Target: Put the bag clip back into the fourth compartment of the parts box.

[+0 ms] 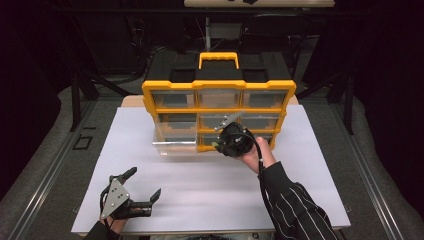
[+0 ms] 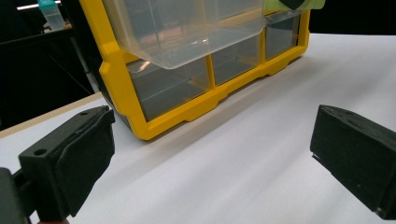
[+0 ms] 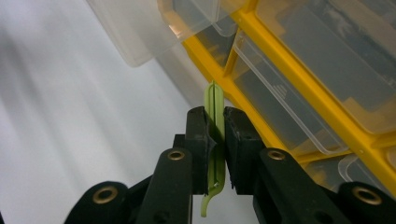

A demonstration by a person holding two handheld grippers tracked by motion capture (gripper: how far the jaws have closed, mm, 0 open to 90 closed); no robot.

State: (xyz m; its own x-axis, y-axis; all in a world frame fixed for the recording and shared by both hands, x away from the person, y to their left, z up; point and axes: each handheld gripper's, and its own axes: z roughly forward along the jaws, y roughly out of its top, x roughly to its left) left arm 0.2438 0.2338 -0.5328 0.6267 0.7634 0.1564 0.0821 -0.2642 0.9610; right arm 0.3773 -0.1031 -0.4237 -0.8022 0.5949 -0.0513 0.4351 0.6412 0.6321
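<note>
White table top, board laid over a dark frame. At its far side stands a yellow-framed drawer organizer, black body, yellow carry handle on top. Front shows a grid of clear plastic drawers, three across.

Top row: drawers pushed in, look grey through the plastic; contents cannot be told. Middle-left drawer pulled well out over the table, clear walls, nothing visible inside from the high view; the left gripper view shows its underside overhanging the lower row, also looking bare. Lower drawers shut; nothing made out within.

Right gripper held up against the organizer front, near the middle column, beside the open drawer. Its jaws are pressed together on a thin pale-green plastic piece, flat, edge-on, hooked at its lower end, tip rising above the pads. What the piece is cannot be told.

Left gripper low at the near-left of the table, well apart from the organizer, jaws spread wide with nothing between them.
</note>
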